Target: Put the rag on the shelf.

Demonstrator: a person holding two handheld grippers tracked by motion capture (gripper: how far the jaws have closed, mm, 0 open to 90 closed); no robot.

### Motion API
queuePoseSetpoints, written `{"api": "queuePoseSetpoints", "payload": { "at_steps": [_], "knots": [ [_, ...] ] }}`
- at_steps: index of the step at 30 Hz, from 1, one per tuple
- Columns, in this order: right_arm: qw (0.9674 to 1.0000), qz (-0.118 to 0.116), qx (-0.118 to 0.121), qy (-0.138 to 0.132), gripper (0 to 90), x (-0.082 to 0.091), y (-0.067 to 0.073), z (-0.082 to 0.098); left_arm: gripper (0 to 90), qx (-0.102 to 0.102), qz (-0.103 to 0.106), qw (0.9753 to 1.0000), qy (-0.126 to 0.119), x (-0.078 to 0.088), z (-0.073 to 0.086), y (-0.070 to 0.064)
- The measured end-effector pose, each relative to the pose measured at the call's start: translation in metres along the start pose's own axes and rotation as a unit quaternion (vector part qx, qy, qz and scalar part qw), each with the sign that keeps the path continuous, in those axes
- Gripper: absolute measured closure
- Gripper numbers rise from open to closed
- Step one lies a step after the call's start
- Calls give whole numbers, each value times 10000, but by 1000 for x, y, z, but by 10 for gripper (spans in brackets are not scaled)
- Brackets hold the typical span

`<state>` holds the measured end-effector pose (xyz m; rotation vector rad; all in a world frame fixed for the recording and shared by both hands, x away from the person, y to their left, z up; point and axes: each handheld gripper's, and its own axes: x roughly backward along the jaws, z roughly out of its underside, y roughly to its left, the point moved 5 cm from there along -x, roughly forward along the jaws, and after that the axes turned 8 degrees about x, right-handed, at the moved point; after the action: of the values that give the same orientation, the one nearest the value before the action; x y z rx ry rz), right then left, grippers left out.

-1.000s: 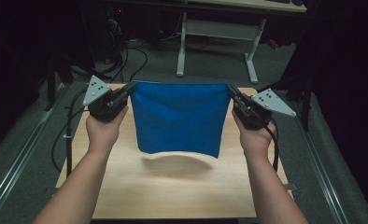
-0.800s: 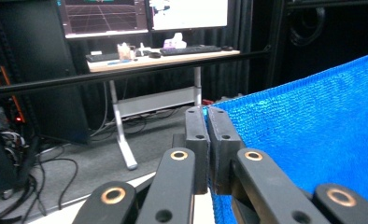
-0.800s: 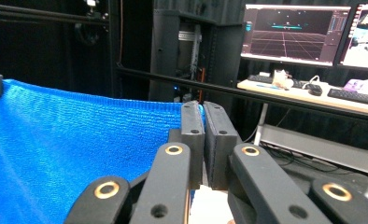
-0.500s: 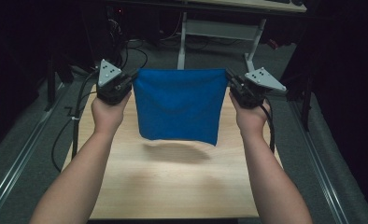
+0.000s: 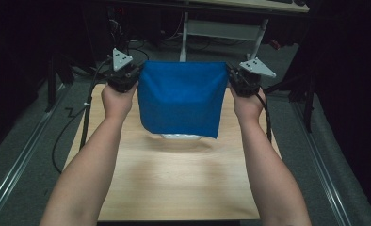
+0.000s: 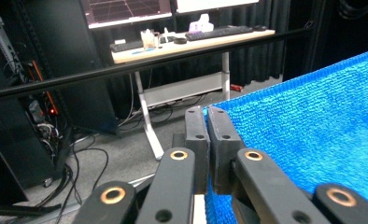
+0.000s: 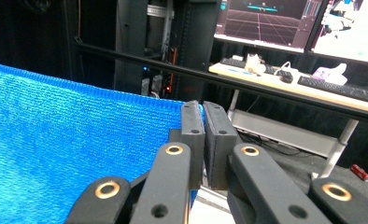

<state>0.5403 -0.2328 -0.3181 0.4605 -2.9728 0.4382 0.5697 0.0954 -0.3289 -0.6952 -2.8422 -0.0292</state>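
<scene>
High view shows a blue cloth [image 5: 181, 99] stretched between 2 grippers above the far half of the wooden table [image 5: 174, 188], its lower edge hanging free over a pale object [image 5: 181, 137] that it mostly hides. The left gripper [image 5: 129, 75] pinches the cloth's top left corner and the right gripper [image 5: 235, 80] pinches the top right, each with jaws clamped on the fabric, as both gripper views show close up. The step in hand looks like carrying the spread cloth. Next, I judge, both hands must travel together, keep the top edge taut and level, then lower it evenly before letting go.
</scene>
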Motion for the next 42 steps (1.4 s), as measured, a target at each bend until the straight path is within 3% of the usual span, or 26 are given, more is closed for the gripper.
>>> {"api": "queuePoseSetpoints", "payload": {
  "at_steps": [5, 8, 11, 16, 17, 21, 26, 32, 36, 39, 42],
  "knots": [
    [9997, -54, 52, 236, 885, -15, -2, 10, 883, -16, -55, 9994, 339, -14, 16, 4],
    [9987, -68, 262, 424, 885, -26, 3, 21, 883, 64, -73, 9987, 497, -21, 30, 7],
    [9979, -115, 312, 553, 885, -30, 6, 30, 883, 182, -24, 9972, 724, -27, 49, 11],
    [9959, -266, 325, 807, 884, -36, 15, 54, 883, 333, 91, 9951, 928, -29, 77, 13],
    [9952, -371, 235, 873, 884, -36, 17, 63, 882, 343, 135, 9942, 1007, -28, 85, 13],
    [9943, -417, 139, 968, 884, -34, 20, 77, 882, 410, 227, 9918, 1188, -29, 95, 12],
    [9928, -456, 132, 1104, 884, -33, 24, 93, 882, 457, 294, 9903, 1275, -28, 112, 10],
    [9907, -614, -39, 1216, 883, -28, 33, 117, 882, 726, 416, 9872, 1361, -22, 136, 8],
    [9892, -684, -61, 1293, 883, -25, 37, 126, 882, 777, 473, 9865, 1364, -20, 144, 6],
    [9878, -741, -70, 1368, 883, -21, 42, 138, 882, 737, 575, 9845, 1485, -19, 150, 1],
    [9870, -767, -99, 1411, 883, -20, 45, 142, 883, 713, 600, 9849, 1457, -19, 151, -1]
  ]
}}
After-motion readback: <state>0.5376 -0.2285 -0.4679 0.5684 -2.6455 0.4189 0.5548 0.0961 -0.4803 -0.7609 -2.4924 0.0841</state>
